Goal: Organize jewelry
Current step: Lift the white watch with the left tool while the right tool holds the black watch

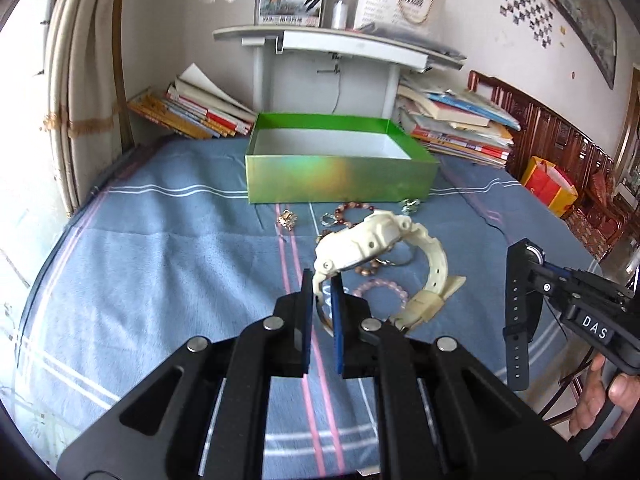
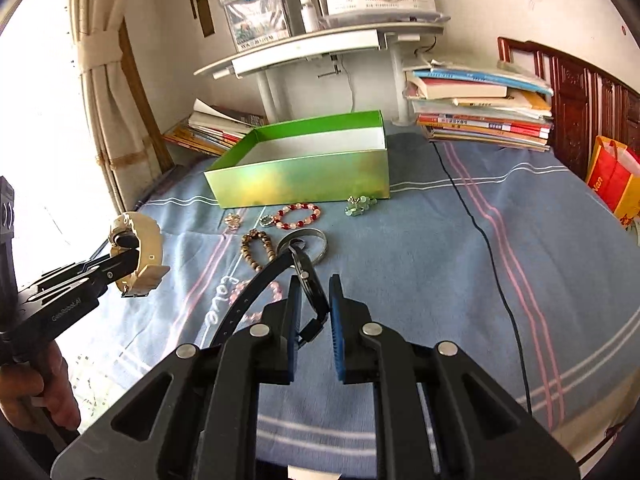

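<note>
My left gripper (image 1: pixel 322 280) is shut on the strap of a cream-white watch (image 1: pixel 360 246), which hangs above the blue cloth. That watch (image 2: pixel 140 248) also shows at the left of the right wrist view, in the left gripper (image 2: pixel 128 258). My right gripper (image 2: pixel 314 286) is shut on a black watch (image 2: pixel 308 276), its strap trailing down to the left. The black watch (image 1: pixel 518 320) hangs from the right gripper (image 1: pixel 532 264) at the right of the left wrist view. An open green box (image 1: pixel 340 172) (image 2: pixel 304 176) stands behind several bracelets: red-and-white beads (image 2: pixel 298 216), brown beads (image 2: pixel 258 250), pink beads (image 1: pixel 382 292), a silver bangle (image 2: pixel 316 242).
A blue striped cloth (image 2: pixel 440 260) covers the table. Small charms lie near the box: a gold one (image 1: pixel 287 220) and a green one (image 2: pixel 360 205). A black cable (image 2: pixel 492 248) crosses the cloth. Book stacks (image 2: pixel 480 108) and a white shelf stand (image 1: pixel 332 48) lie behind the box.
</note>
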The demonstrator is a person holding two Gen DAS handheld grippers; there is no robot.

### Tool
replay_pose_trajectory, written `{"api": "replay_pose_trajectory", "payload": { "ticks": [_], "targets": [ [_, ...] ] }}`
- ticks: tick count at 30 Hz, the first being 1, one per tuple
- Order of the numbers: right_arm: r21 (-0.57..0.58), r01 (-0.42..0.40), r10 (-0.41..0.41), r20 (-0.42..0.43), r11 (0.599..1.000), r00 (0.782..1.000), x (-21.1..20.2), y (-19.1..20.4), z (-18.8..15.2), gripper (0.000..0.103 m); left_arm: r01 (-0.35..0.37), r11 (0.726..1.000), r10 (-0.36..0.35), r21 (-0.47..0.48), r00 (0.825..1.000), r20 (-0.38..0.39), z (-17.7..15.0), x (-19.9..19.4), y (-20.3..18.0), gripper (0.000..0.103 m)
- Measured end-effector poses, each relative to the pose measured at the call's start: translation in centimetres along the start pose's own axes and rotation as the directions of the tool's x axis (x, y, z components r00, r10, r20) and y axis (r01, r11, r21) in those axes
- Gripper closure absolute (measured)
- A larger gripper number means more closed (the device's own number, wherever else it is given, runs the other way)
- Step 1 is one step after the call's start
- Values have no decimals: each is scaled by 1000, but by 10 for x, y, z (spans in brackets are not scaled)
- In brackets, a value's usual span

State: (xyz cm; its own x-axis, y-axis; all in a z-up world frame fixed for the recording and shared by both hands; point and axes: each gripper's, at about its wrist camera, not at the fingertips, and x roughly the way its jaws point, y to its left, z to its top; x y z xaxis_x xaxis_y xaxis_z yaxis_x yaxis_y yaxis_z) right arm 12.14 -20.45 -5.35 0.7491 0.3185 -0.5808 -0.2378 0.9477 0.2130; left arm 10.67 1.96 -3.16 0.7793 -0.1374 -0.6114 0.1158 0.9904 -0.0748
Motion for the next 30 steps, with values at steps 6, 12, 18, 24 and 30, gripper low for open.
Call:
{"api": "replay_pose_trajectory", "payload": {
  "ticks": [6, 12, 18, 24, 30],
  "targets": [
    [-8, 9, -8, 32, 1000, 999, -24, 5, -17, 89, -1, 1000, 1, -9, 999, 51, -16, -37, -10, 94],
    [0, 13, -13, 43, 1000, 999, -40, 2, -33, 89, -4, 1000, 4, -2, 997, 72, -29, -58, -17, 94],
    [2, 11, -11, 85, 1000, 996, -58, 4, -35, 89, 2, 1000, -3, 13, 996, 90, -37, -76, -24, 94],
    [-6, -2, 3, 122, 1000, 993, -71, 9, -33, 89, -8, 1000, 7, 7, 994, 113, -39, -90, -23, 94],
    [-11, -5, 6, 121, 1000, 993, -72, 10, -33, 89, -12, 1000, 11, 5, 994, 113, -39, -92, -21, 94]
  ]
}}
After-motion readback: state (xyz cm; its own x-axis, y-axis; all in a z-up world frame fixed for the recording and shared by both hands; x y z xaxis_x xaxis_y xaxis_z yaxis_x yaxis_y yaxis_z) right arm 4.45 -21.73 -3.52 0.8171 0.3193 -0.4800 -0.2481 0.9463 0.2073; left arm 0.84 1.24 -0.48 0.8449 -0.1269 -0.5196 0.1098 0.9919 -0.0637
